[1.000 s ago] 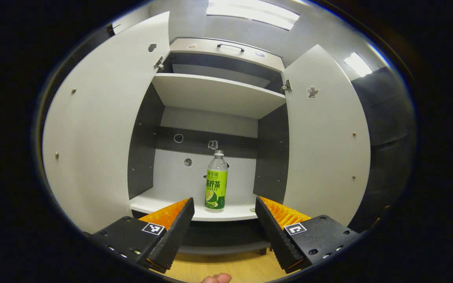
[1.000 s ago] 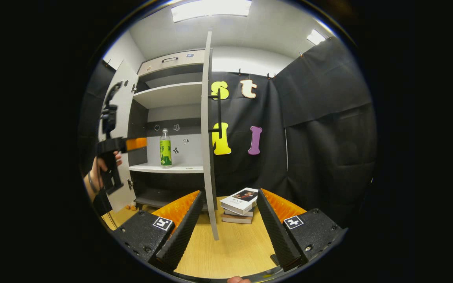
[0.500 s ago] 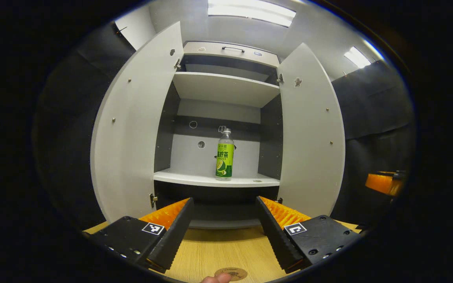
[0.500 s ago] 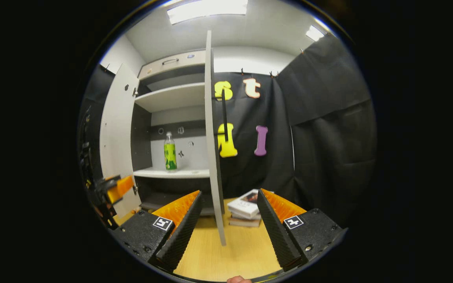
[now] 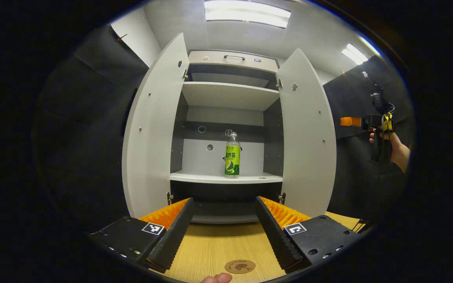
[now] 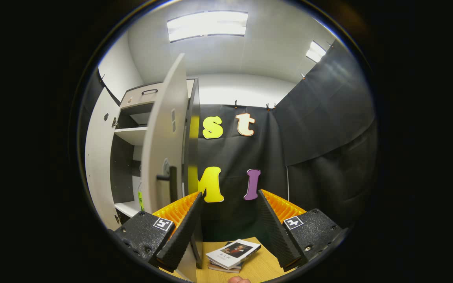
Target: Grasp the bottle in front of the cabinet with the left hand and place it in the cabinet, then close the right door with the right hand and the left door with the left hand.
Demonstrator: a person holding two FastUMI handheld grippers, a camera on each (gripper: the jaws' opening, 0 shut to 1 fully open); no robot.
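A clear bottle [image 5: 232,155] with a green label stands upright on the lower shelf [image 5: 226,179] of the white cabinet. The left door [image 5: 151,129] and the right door [image 5: 307,133] both stand wide open. My left gripper [image 5: 223,232] hovers open over the wooden table in front of the cabinet, well back from the bottle, holding nothing. Farther right, a hand [image 5: 391,145] holds up my right gripper [image 5: 352,122] beyond the right door. In the right gripper view, my right gripper [image 6: 228,236] is open and empty beside the right door's [image 6: 163,145] outer face, near its dark handle [image 6: 171,182]. A sliver of the bottle [image 6: 140,198] shows past the door's edge.
A small stack of books [image 6: 232,253] lies on the wooden table [image 6: 258,267] to the right of the cabinet. A round coaster [image 5: 240,266] sits on the table near my left gripper. An upper shelf [image 5: 228,94] and a top drawer with a handle [image 5: 234,57] are above.
My left gripper has pulled back from the cabinet, leaving the bottle on the shelf. My right gripper has risen and swung to the outer side of the right door.
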